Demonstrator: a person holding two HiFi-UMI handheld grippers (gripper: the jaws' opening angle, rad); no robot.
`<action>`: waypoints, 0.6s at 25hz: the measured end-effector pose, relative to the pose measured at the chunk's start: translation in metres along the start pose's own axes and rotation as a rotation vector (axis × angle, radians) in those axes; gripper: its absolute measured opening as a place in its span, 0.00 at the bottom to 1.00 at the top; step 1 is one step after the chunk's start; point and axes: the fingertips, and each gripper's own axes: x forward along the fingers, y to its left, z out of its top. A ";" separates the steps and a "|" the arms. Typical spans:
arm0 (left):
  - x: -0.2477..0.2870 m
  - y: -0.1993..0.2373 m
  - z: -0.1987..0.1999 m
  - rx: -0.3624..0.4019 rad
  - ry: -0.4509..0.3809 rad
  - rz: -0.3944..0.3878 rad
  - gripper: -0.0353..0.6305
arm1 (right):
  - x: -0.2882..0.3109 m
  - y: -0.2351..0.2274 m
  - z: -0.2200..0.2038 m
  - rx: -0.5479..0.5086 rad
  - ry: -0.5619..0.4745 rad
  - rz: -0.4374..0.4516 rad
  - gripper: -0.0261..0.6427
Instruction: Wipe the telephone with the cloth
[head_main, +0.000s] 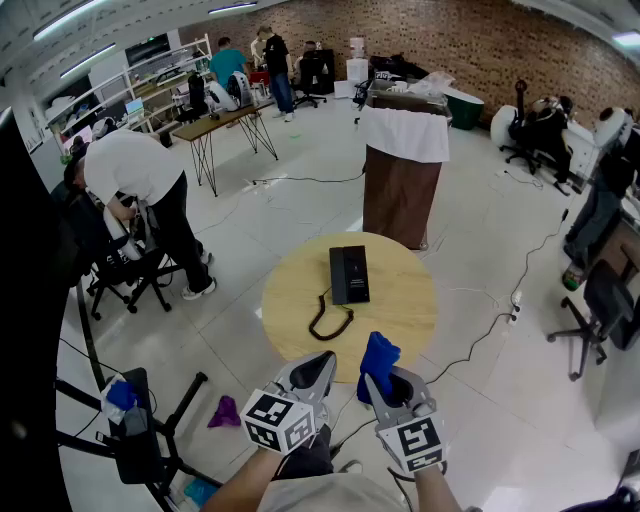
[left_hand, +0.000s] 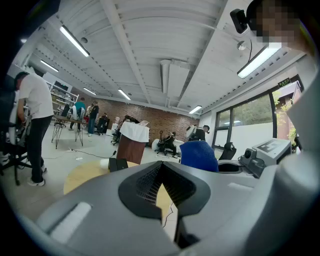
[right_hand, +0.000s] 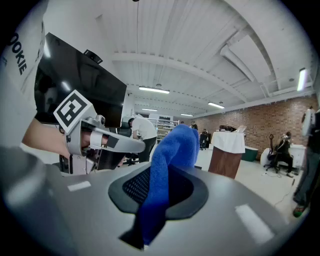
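The right tool (head_main: 388, 383) pinches a soft blue cloth (head_main: 379, 354) at the round wooden desk's (head_main: 296, 292) near edge. The left tool (head_main: 318, 368) is pressed together, and a flat black telephone (head_main: 349, 274) lies mid-desk.

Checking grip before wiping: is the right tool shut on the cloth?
Shut: the right tool pinches the blue cloth between its jaws.

Left claw (left_hand: 161, 166) closed, apparently empty

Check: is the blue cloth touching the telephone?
No, the cloth is clamped in the right gripper, clearly apart from the telephone.
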 end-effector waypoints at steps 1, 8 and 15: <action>0.003 0.002 0.001 0.004 -0.002 0.003 0.05 | 0.002 -0.002 -0.001 -0.002 0.002 0.001 0.14; 0.031 0.029 0.008 -0.014 -0.010 0.025 0.05 | 0.021 -0.020 -0.003 -0.021 0.035 0.004 0.14; 0.065 0.051 0.017 0.005 -0.009 0.020 0.05 | 0.055 -0.047 0.007 -0.040 0.024 0.005 0.14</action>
